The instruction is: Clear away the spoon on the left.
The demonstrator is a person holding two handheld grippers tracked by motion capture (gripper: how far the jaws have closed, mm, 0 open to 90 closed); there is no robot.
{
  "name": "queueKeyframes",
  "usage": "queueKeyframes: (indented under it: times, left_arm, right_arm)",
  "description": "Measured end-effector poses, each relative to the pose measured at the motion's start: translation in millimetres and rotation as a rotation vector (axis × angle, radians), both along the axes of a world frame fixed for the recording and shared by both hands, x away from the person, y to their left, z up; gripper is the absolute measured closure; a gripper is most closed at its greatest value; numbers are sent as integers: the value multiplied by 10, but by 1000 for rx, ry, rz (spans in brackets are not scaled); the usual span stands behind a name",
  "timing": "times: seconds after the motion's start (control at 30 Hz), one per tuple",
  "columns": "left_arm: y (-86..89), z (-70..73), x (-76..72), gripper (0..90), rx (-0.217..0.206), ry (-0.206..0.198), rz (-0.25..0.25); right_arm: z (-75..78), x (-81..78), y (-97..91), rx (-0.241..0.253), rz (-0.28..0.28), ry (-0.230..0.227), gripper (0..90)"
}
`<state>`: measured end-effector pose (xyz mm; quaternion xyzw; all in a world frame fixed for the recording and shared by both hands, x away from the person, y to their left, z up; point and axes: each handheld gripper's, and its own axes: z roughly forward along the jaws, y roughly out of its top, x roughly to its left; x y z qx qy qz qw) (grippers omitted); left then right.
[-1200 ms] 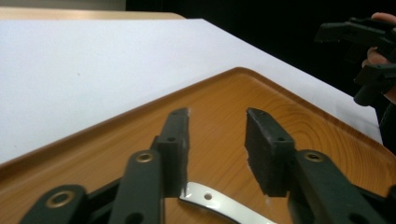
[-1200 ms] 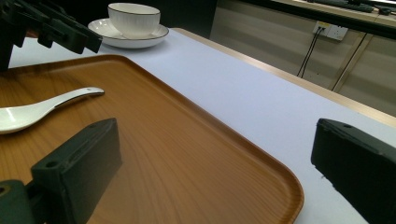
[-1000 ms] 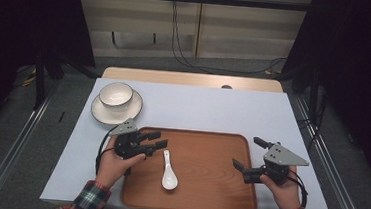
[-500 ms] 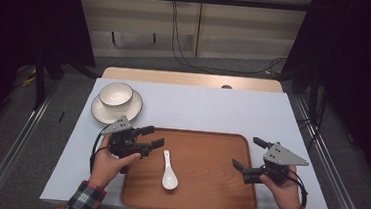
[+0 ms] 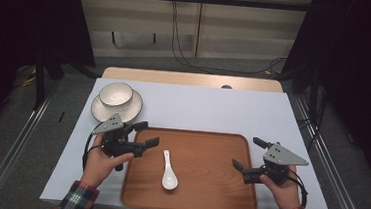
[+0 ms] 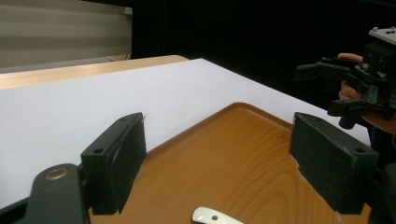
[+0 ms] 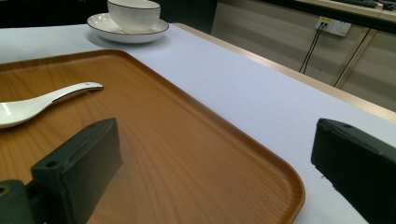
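A white ceramic spoon (image 5: 169, 173) lies in the left half of a brown wooden tray (image 5: 209, 156), bowl toward me. My left gripper (image 5: 147, 134) hovers over the tray's left rim, a little left of the spoon's handle (image 6: 212, 216). Its jaws have just been opening and stand open, with nothing between them in the left gripper view (image 6: 224, 158). My right gripper (image 5: 246, 152) is open at the tray's right edge, holding nothing. In its own view (image 7: 217, 168) it looks across the tray at the spoon (image 7: 42, 100).
A white bowl (image 5: 116, 94) sits on a saucer (image 5: 122, 112) on the white tabletop, behind the tray's left corner; both appear in the right gripper view (image 7: 133, 14). The other hand's gripper (image 6: 355, 88) is seen far right in the left gripper view.
My left gripper has drawn back to the left, away from the spoon, and its jaws have spread wider. The spoon and the right gripper have stayed put.
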<state>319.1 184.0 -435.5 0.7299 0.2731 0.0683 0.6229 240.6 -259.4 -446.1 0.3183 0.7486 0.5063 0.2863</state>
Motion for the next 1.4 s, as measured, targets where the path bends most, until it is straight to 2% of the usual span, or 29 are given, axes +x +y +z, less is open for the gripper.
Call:
queueKeyframes:
  times: [0.1,0.2,0.4,0.43,0.63,0.87,0.9,0.93,1.0,1.2,1.37,1.4]
  left_arm:
    - [36,14,-2,183,-15,9,11]
    - [83,32,4,178,-15,1,4]
    - [152,51,7,161,-34,2,23]
    - [174,52,15,160,-24,-6,18]
    - [247,50,31,148,-38,-12,48]
    - [328,72,39,141,-36,-26,58]
    - [327,75,31,141,-42,-30,76]
    - [345,77,41,139,-37,-28,63]
    - [357,82,39,136,-41,-35,77]
    - [431,108,42,134,-37,-48,55]
    - [491,122,37,133,-28,-51,77]
    - [509,125,40,133,-27,-50,68]
  right_arm:
    - [-1,0,2,-1,2,-1,14]
    - [-2,2,2,-3,3,-1,13]
    - [-3,-1,6,-2,-3,7,14]
    - [-3,-1,6,-3,-4,6,13]
    - [0,1,-6,4,1,6,14]
    - [28,-8,-42,36,-2,0,13]
    - [32,-10,-49,39,-7,0,13]
    - [33,-11,-57,42,-4,2,13]
    - [34,-13,-62,44,-8,0,13]
    - [39,-18,-67,42,-5,-3,13]
    - [42,-20,-69,51,2,-3,12]
    - [42,-21,-67,50,1,-4,12]
